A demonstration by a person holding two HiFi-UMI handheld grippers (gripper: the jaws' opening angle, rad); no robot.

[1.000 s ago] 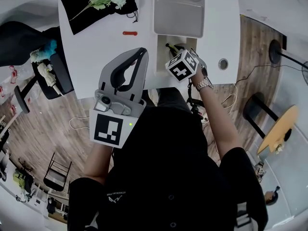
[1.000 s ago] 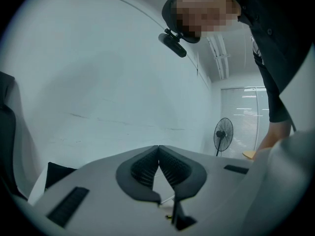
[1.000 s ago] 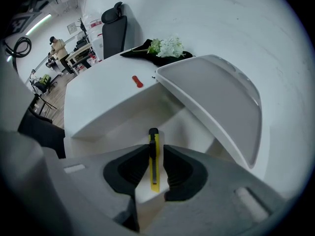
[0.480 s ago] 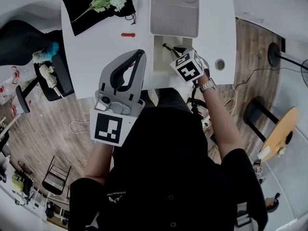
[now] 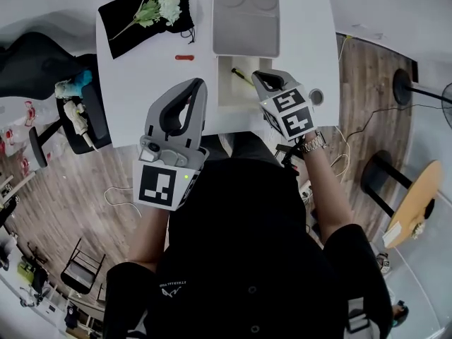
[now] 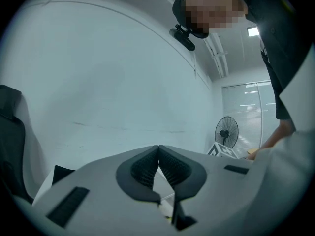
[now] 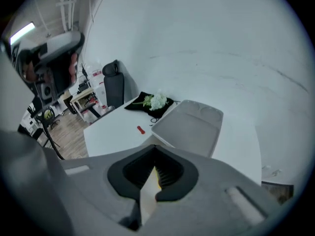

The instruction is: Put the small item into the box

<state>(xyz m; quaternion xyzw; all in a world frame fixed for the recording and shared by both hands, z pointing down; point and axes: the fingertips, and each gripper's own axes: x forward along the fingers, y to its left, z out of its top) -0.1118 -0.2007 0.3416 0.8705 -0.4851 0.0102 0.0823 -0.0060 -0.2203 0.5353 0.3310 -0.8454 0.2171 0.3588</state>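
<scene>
Head view shows the small red item (image 5: 185, 57) lying bare on the white table (image 5: 141, 83), just left of the open box (image 5: 229, 94) and near the black cloth (image 5: 123, 16). My left gripper (image 6: 158, 146) and right gripper (image 7: 155, 147) are both closed tip to tip with nothing in them, the right one over the box's near corner. I judge the item light, stiff and apt to skid, so I'd pinch it across its short middle.
</scene>
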